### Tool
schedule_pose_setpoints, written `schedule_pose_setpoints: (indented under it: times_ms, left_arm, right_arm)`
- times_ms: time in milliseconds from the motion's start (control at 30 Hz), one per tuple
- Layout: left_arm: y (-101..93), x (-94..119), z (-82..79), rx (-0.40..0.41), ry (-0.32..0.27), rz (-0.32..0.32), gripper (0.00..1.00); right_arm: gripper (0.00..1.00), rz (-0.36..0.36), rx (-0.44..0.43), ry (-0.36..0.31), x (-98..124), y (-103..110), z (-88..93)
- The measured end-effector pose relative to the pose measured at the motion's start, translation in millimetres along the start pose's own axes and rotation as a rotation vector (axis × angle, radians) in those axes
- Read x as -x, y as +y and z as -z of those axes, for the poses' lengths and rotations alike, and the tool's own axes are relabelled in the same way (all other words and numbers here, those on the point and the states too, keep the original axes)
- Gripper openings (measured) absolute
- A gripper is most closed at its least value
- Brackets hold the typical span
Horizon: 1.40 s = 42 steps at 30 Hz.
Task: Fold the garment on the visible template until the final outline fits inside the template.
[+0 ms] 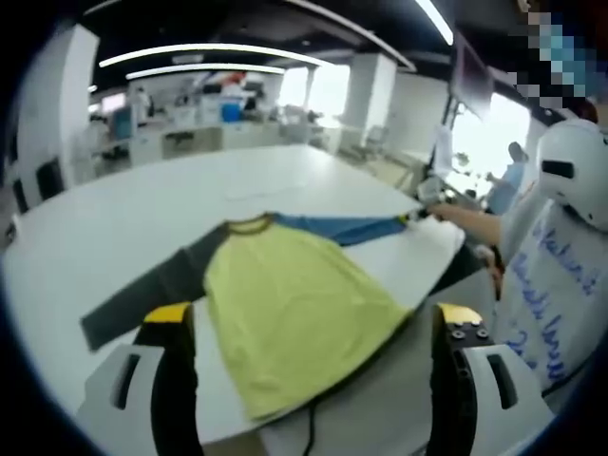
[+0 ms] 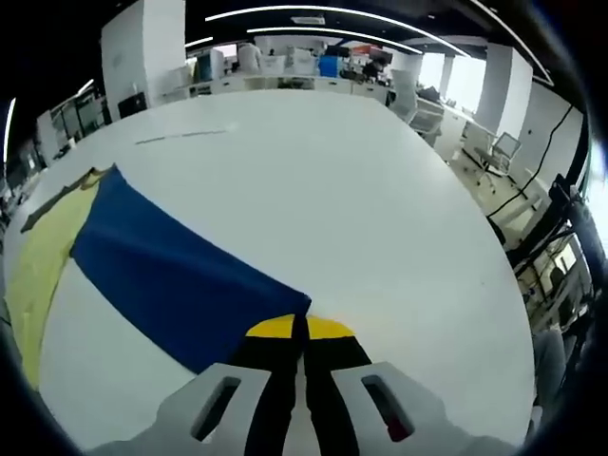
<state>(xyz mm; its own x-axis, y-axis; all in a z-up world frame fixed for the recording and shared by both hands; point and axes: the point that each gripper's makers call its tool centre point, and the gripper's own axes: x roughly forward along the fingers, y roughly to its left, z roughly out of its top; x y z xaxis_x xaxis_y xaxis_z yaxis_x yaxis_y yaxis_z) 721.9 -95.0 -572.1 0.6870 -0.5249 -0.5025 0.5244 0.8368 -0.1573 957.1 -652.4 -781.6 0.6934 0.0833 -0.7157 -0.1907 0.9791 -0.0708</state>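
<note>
A long-sleeved shirt lies flat on the white table [image 1: 114, 228], with a yellow body [image 1: 285, 304], a dark grey sleeve [image 1: 152, 290] and a blue sleeve [image 1: 347, 228]. My left gripper [image 1: 313, 328] is open above the shirt's hem, its yellow-tipped jaws wide apart and holding nothing. My right gripper [image 2: 300, 332] is shut on the cuff end of the blue sleeve [image 2: 180, 266], which stretches away toward the yellow body [image 2: 38, 256]. In the left gripper view that right gripper [image 1: 423, 214] shows at the sleeve's far end.
A person in a white top [image 1: 551, 304] stands at the table's right edge. Faint dark line marks [image 2: 180, 136] lie on the table beyond the shirt. Office chairs [image 2: 503, 147] and desks stand past the table's far edge.
</note>
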Motion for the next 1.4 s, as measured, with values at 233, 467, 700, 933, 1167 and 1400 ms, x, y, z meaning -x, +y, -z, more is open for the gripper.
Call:
schedule_pose_setpoints:
  times_ms: [233, 467, 700, 933, 1167, 1400]
  left_arm:
    - [2.2, 2, -0.9, -0.004, -0.006, -0.006, 0.99]
    - [2.7, 4, -2.4, -0.007, -0.015, -0.004, 0.99]
    - [1.3, 4, -4.7, -0.027, -0.022, 0.009, 0.99]
    - [1.3, 5, -4.8, -0.033, -0.025, 0.021, 0.99]
    - [6.4, 10, -3.0, -0.037, -0.033, 0.01, 0.99]
    - [6.3, 11, -2.7, -0.04, -0.041, 0.012, 0.98]
  right_arm:
    - [0.01, 0.004, 0.002, -0.015, 5, -2, -5.4]
    - [0.01, 0.008, 0.022, -0.023, 11, 0, -8.3]
    - [0.01, 0.014, 0.045, -0.052, 19, 2, -21.8]
    - [0.01, 0.011, 0.084, -0.056, 25, 1, -31.5]
    - [0.01, 0.043, 0.151, -0.067, 34, 1, -48.7]
    - [0.01, 0.057, 0.166, -0.089, 43, -3, -65.9]
